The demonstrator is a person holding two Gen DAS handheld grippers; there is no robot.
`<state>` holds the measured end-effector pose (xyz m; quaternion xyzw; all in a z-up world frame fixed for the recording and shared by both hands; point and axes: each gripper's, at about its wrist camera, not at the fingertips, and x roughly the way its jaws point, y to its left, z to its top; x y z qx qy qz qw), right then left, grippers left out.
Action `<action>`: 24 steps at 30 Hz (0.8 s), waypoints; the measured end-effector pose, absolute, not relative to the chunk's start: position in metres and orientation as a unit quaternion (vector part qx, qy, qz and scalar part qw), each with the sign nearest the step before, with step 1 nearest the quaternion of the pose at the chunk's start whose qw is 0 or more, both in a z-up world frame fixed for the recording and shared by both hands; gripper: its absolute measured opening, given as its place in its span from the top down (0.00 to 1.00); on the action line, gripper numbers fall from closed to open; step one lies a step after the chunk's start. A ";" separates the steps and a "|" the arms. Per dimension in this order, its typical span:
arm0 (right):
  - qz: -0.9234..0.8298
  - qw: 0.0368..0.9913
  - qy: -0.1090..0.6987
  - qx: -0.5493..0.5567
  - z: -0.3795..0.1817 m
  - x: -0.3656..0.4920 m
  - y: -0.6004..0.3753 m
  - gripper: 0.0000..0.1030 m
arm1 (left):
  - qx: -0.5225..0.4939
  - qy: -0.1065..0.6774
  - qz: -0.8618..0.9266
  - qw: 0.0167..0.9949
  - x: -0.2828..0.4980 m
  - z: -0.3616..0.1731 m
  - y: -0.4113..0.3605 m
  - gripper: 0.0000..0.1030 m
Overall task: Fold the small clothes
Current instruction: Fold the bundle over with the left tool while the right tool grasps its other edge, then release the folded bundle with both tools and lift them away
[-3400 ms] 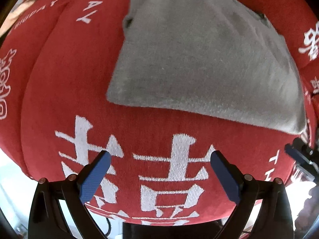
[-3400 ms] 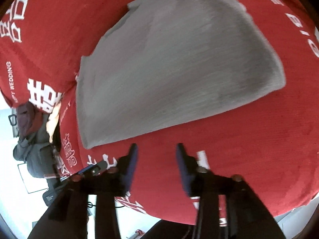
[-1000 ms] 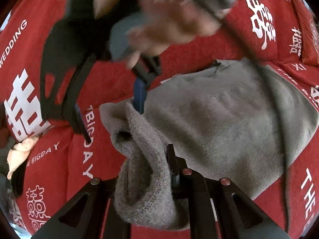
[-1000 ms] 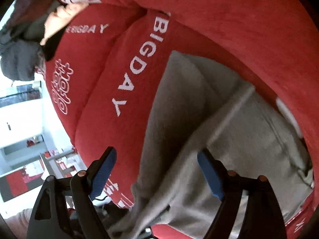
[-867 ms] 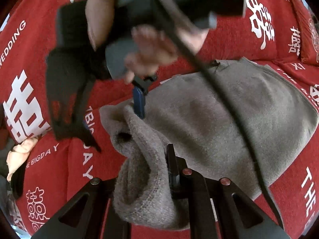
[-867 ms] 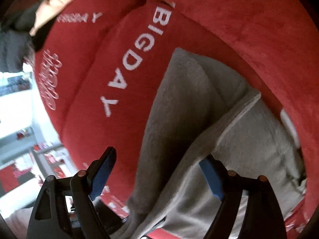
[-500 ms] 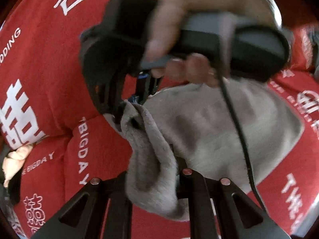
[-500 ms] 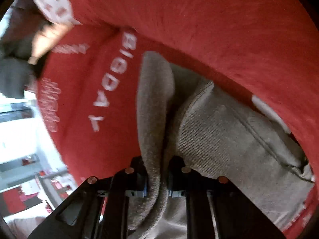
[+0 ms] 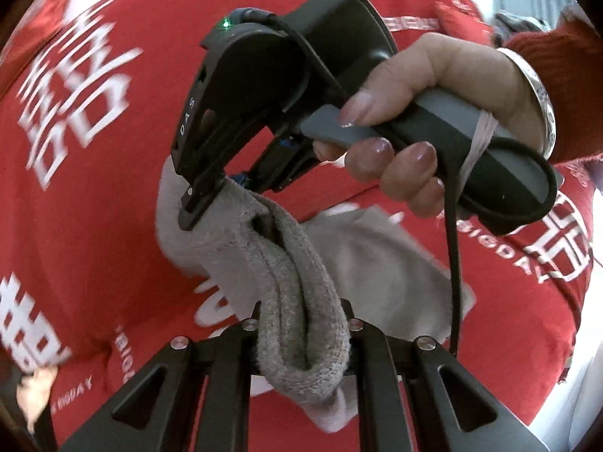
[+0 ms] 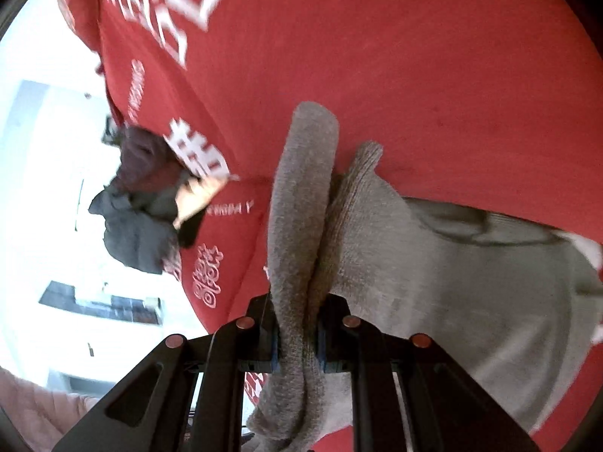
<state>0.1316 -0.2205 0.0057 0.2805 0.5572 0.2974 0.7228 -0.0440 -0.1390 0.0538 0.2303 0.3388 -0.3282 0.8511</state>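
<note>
Left view, tongs: we squeeze our left gripper (image 9: 303, 333) tight on one gray cloth (image 9: 297, 282).
Left view, other tongs: we see one hand (image 9: 433, 113) holding our right gripper (image 9: 220, 197), pinching the cloth too.
Right view, cloth: our one gray cloth hangs over one red blanket (image 10: 433, 75), squeezed in those tongs.

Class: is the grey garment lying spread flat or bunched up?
Bunched: the grey garment hangs gathered between the left tool and right tool.
</note>
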 end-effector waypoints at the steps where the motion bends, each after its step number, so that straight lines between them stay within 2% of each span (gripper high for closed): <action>1: 0.292 0.727 0.550 0.289 0.006 0.125 -0.236 0.85 | 0.238 0.338 -0.335 0.847 -0.048 0.051 -0.152 0.87; 5: 0.250 0.738 0.535 0.327 -0.006 0.097 -0.304 0.85 | 0.254 0.349 -0.363 0.826 -0.059 0.031 -0.203 0.87; 10: 0.180 0.732 0.543 0.369 -0.061 0.070 -0.369 0.85 | 0.273 0.378 -0.379 0.800 -0.068 -0.012 -0.252 0.87; 14: 0.139 0.717 0.567 0.382 -0.117 0.059 -0.391 0.85 | 0.287 0.407 -0.377 0.781 -0.068 -0.047 -0.275 0.87; 18: 0.132 0.714 0.576 0.377 -0.143 0.060 -0.399 0.85 | 0.290 0.415 -0.369 0.779 -0.063 -0.058 -0.278 0.86; 19: 0.132 0.716 0.572 0.378 -0.144 0.060 -0.401 0.85 | 0.291 0.415 -0.365 0.781 -0.063 -0.057 -0.274 0.75; 20: 0.132 0.717 0.572 0.376 -0.143 0.060 -0.402 0.84 | 0.290 0.420 -0.363 0.780 -0.062 -0.055 -0.276 0.52; 22: 0.132 0.721 0.574 0.364 -0.141 0.061 -0.403 0.84 | 0.278 0.423 -0.353 0.787 -0.059 -0.051 -0.271 0.25; 24: 0.126 0.722 0.582 0.353 -0.137 0.063 -0.402 0.83 | 0.266 0.424 -0.347 0.793 -0.054 -0.045 -0.261 0.24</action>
